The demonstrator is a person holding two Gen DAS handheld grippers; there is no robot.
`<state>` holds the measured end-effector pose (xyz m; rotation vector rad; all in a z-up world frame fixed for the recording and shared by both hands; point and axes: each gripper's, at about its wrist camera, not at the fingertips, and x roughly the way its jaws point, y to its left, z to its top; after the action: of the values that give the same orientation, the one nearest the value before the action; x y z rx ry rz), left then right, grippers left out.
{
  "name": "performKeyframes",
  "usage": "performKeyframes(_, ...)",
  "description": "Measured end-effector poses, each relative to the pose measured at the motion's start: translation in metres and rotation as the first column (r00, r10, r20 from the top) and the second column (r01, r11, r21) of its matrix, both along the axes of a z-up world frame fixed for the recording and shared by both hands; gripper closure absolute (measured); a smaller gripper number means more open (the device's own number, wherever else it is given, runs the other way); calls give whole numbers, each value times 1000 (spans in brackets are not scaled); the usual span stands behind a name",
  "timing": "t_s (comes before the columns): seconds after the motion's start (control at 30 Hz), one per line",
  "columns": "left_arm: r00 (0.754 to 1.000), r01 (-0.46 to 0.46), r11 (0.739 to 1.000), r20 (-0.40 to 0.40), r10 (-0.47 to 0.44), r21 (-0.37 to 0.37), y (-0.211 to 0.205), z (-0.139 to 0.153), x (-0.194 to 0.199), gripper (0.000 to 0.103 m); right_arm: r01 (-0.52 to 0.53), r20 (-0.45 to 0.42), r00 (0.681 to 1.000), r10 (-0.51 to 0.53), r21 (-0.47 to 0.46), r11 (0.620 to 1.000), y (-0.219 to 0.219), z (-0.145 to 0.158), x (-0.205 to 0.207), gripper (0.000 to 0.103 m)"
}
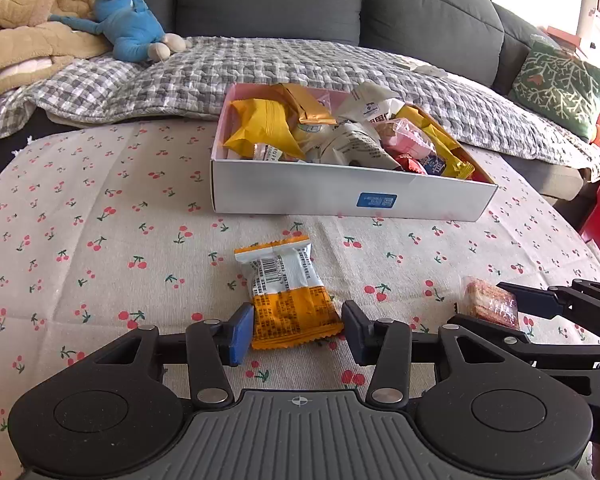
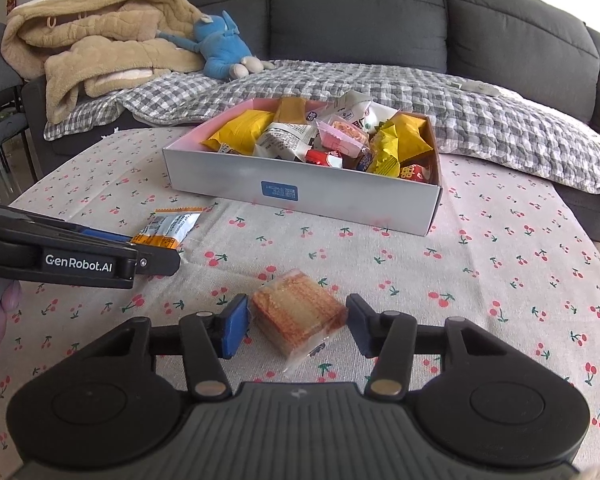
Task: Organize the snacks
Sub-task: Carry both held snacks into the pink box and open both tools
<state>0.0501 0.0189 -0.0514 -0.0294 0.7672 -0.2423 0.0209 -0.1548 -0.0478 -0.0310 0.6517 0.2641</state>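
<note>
My left gripper (image 1: 298,330) straddles the near end of an orange-and-white snack packet (image 1: 288,292) lying flat on the cherry-print bench (image 1: 100,240). Its blue pads sit at the packet's two edges, partly closed; they seem to touch the wrapper, though I cannot tell if they press it. My right gripper (image 2: 298,322) is set the same way around a clear-wrapped wafer block (image 2: 298,312), which lies on the cloth to the right of the packet. The left pad is against its wrapper and the right pad is just beside it, so a firm grip is not clear. Farther back stands the white box (image 2: 300,188), open and heaped with mixed snacks (image 2: 320,136). Behind the bench is a grey sofa (image 2: 360,12) with a checked blanket (image 2: 420,100) and a blue plush toy (image 2: 220,48).
</note>
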Motion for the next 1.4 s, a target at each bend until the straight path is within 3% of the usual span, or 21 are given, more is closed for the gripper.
performKeyframes(0.2,1000,-23,1000,1,23,-11,5,6,1,59,10,-4,1000,-10,25,1000,-3,5,2,56)
performKeyframes(0.43,997,-38,998,59,40,-46,6,29,4,59,49,27,998,-51,76,996,-11,24,11,56)
performKeyframes(0.7,992,-49,998,114,53,-39,-4,54,43,59,98,73,992,-105,94,991,-22,48,39,56)
performKeyframes(0.93,991,-81,996,108,85,-43,-11,53,84,58,182,52,980,-192,157,971,-37,53,88,56)
performKeyframes(1.27,989,-95,995,110,95,-8,-21,40,118,57,222,45,972,-231,157,962,-36,53,132,56)
performKeyframes(1.4,990,-94,996,105,94,-10,-20,36,123,53,235,32,969,-244,171,957,-37,51,138,46)
